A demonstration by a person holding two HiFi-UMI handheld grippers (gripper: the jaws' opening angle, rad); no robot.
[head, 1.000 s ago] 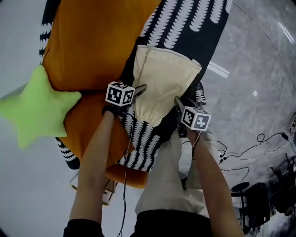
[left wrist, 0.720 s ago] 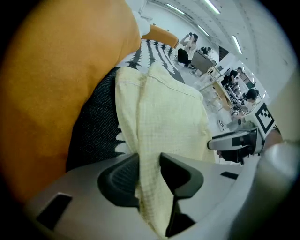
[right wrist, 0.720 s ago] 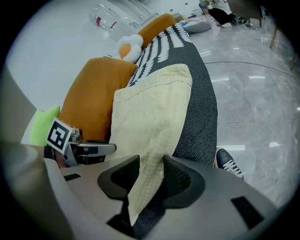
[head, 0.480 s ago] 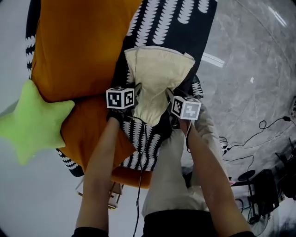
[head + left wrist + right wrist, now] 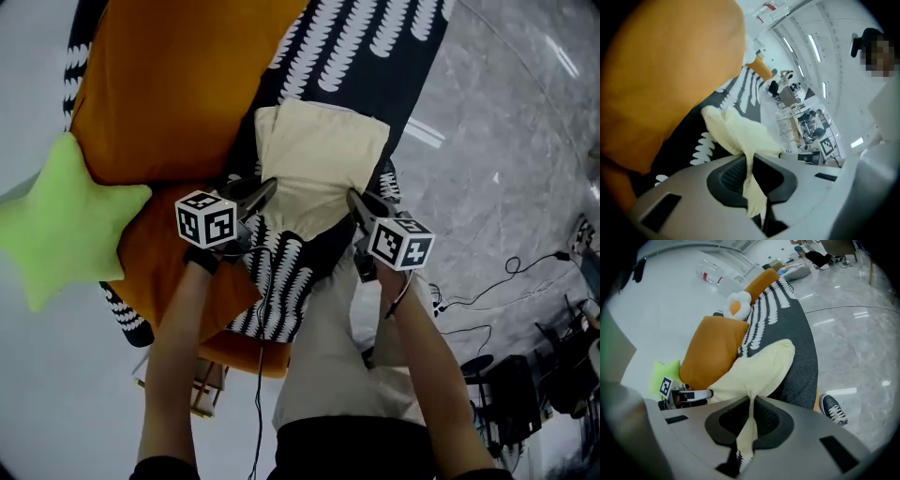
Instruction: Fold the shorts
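Cream shorts [image 5: 319, 169] lie on a black throw with white leaf print [image 5: 375, 56]. My left gripper [image 5: 263, 190] pinches their near left corner, and the cloth [image 5: 740, 136] runs down between its closed jaws, which have just been closing. At the near right corner my right gripper [image 5: 357, 202] is shut on the shorts [image 5: 754, 371], its jaws also just closed, with fabric hanging through them. Both corners are raised off the throw, while the far end still rests on it.
Orange cushions [image 5: 178, 84] lie left of the shorts, with a green star pillow [image 5: 66, 225] beyond them. Grey marble floor [image 5: 506, 122] lies to the right, with cables [image 5: 487, 309]. The person's legs and a shoe [image 5: 833, 409] are close below.
Both grippers have closed on the near corners of the shorts and lifted them. The shorts' near edge has bunched and drawn up off the throw.
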